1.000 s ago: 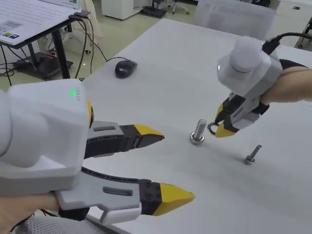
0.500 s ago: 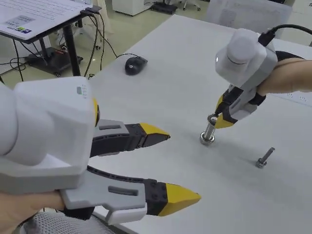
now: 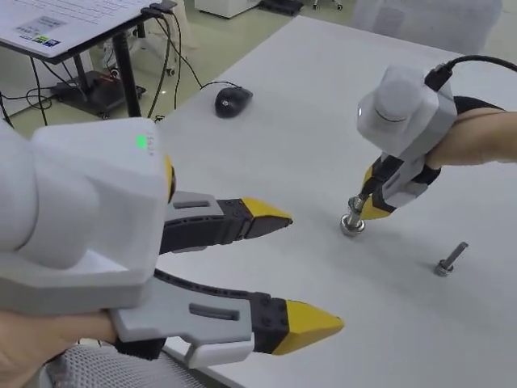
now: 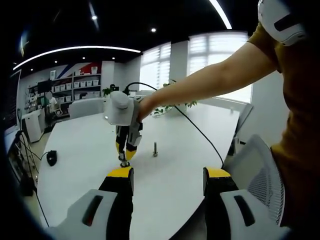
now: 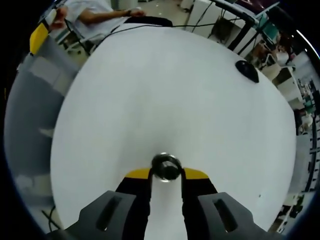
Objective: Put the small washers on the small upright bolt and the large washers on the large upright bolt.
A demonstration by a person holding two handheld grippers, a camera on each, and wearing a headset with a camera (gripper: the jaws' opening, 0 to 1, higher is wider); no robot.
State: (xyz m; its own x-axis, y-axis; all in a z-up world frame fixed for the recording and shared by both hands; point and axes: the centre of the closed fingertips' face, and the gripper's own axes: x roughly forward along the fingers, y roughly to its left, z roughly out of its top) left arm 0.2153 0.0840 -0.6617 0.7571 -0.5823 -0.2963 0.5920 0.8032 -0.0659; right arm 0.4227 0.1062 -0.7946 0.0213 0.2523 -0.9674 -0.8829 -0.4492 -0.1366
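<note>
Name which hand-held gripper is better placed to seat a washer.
The right hand-held gripper: it holds a washer atop the large bolt; the left hand-held gripper hangs open, away from it.

**LIGHTING AND IMAGE QUALITY**

Head view: bright, even overhead light. The white table (image 3: 307, 97) carries only faint, soft-edged shadows beside the large bolt (image 3: 353, 218) and the small bolt (image 3: 449, 260). The left gripper (image 3: 313, 272), nearest the lens, renders slightly soft.

Left gripper view: dim interior. The ceiling light strips (image 4: 219, 13) and windows (image 4: 220, 55) are overexposed, and straight lines bow toward the edges.

Right gripper view: the table glares near-white. The washer (image 5: 166, 166) pinched in the right gripper (image 5: 166, 174) shows a glint and mild blur.
</note>
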